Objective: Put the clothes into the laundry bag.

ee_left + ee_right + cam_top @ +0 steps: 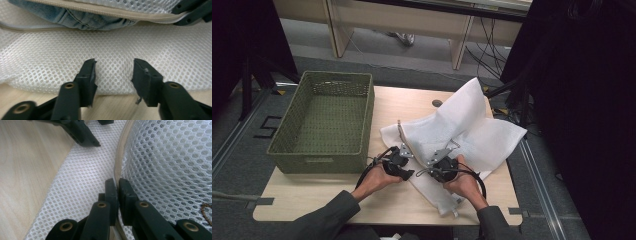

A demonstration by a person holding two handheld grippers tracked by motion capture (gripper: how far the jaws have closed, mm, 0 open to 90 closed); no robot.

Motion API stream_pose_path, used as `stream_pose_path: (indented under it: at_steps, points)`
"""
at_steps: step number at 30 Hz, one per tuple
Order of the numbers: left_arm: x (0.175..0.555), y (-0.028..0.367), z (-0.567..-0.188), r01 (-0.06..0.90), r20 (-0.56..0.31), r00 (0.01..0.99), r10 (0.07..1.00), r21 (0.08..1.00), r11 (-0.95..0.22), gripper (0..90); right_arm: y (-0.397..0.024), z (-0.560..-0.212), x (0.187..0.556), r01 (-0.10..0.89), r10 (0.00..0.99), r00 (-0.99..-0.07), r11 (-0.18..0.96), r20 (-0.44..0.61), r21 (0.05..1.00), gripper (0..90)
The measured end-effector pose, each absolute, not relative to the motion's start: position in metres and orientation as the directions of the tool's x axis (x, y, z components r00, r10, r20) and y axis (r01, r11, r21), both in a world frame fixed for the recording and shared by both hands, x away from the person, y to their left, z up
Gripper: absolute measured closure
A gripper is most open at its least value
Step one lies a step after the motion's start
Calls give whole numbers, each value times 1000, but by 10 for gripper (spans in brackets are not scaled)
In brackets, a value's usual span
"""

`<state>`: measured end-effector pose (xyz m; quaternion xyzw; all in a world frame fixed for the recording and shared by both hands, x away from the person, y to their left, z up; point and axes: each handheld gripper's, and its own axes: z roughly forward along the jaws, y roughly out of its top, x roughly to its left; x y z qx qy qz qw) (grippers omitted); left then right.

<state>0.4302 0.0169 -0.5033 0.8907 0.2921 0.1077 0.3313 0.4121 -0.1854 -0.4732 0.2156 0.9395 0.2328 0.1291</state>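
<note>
A white mesh laundry bag (462,125) lies crumpled on the wooden table (387,202), with a beige zipper (100,11) along its opening. Blue denim cloth (85,18) shows inside the opening. My left gripper (114,68) is open at the bag's near edge, its jaws astride the lower mesh layer (150,45); in the high view the left gripper (411,172) sits at the bag's left side. My right gripper (117,182) is shut on the zipper edge (119,157) of the bag, and the high view shows the right gripper (428,169) just right of the left one.
An empty green woven basket (369,120) stands on the table's left half, close to the bag. Bare tabletop (25,170) lies beside the mesh. Dark curtains flank the table; desk legs and cables stand beyond its far edge.
</note>
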Motion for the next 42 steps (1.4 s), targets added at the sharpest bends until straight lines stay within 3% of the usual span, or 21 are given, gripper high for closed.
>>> stream_pose_path:
  at_steps: [3, 7, 9, 16, 21, 24, 25, 27, 36, 42]
  points:
    - [429, 15, -503, 454, -6, 803, 596, 654, -605, 778, -185, -474, 412, 340, 467, -870, 803, -162, 490, 870]
    - [427, 12, -504, 464, -19, 798, 603, 658, -593, 850, -185, -474, 411, 353, 473, -867, 805, -156, 477, 872]
    - [427, 15, -504, 488, -47, 787, 615, 657, -574, 854, -186, -475, 413, 344, 467, -868, 809, -166, 477, 873]
    - [402, 9, -503, 437, -19, 824, 566, 658, -613, 854, -190, -478, 416, 357, 476, -856, 825, -200, 437, 877]
    - [382, -2, -508, 460, -79, 811, 580, 698, -549, 854, -193, -478, 419, 362, 486, -845, 828, -225, 428, 877]
    - [377, -4, -505, 417, -30, 841, 540, 671, -613, 854, -195, -477, 424, 369, 499, -835, 821, -232, 435, 877]
    - [371, -9, -507, 437, -69, 838, 541, 679, -590, 854, -196, -476, 428, 337, 470, -844, 840, -260, 425, 878]
    - [365, -15, -508, 434, -84, 844, 529, 688, -582, 854, -198, -475, 430, 367, 506, -822, 823, -263, 434, 878]
    - [362, -21, -507, 409, -95, 871, 482, 683, -605, 845, -201, -474, 443, 387, 533, -796, 812, -286, 436, 877]
    - [375, -15, -494, 441, -110, 829, 549, 732, -520, 726, -207, -466, 440, 383, 538, -805, 793, -250, 475, 875]
